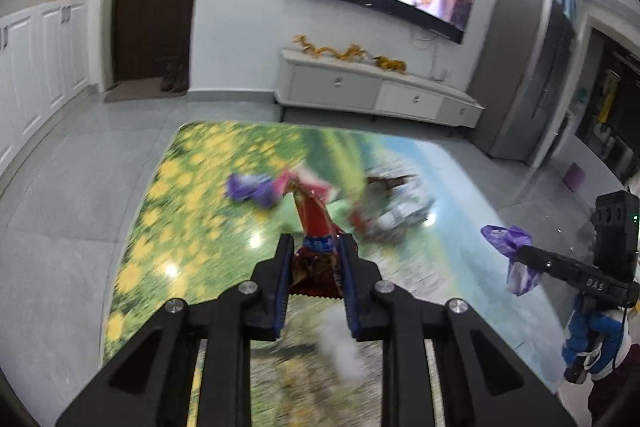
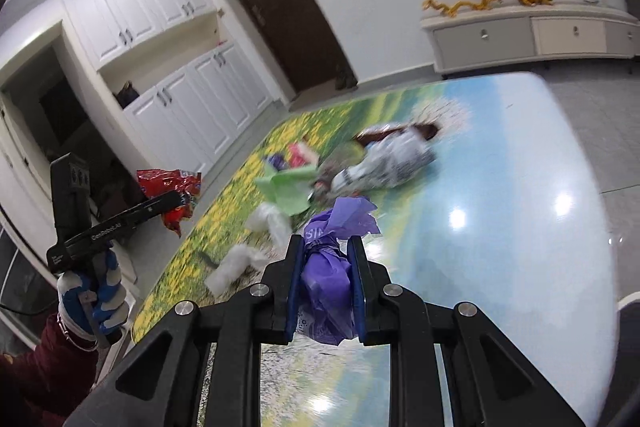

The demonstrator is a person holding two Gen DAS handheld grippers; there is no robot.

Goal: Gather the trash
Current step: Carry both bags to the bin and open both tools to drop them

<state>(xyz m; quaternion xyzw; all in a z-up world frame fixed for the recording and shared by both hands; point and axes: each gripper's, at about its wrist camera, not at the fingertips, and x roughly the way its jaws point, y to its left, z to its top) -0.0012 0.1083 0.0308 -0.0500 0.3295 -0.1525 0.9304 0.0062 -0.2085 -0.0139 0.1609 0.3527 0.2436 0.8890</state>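
Red wrapper [image 1: 316, 223] pinched lengthwise in left tool [image 1: 318, 247]; right tool [image 2: 326, 247] pinching purple bag [image 2: 328, 279].

The table [image 2: 520, 187] has a glossy printed top that reflects the lamps. The red wrapper [image 1: 316, 227] looks like shiny crinkled foil, and the purple bag [image 2: 328, 291] is thin, wrinkled plastic. The left gripper [image 1: 318, 251] is matt black plastic with small metal bolts.

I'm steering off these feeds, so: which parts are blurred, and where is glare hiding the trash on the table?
Left wrist: the table and loose wrappers smear with motion, while the left claw and its red snack bag stay sharp; small glare spots near the claw. Right wrist: the trash pile is blurred, the purple plastic bag in the right claw is crisp; bright ceiling-light reflections sit on bare tabletop, clear of the trash.
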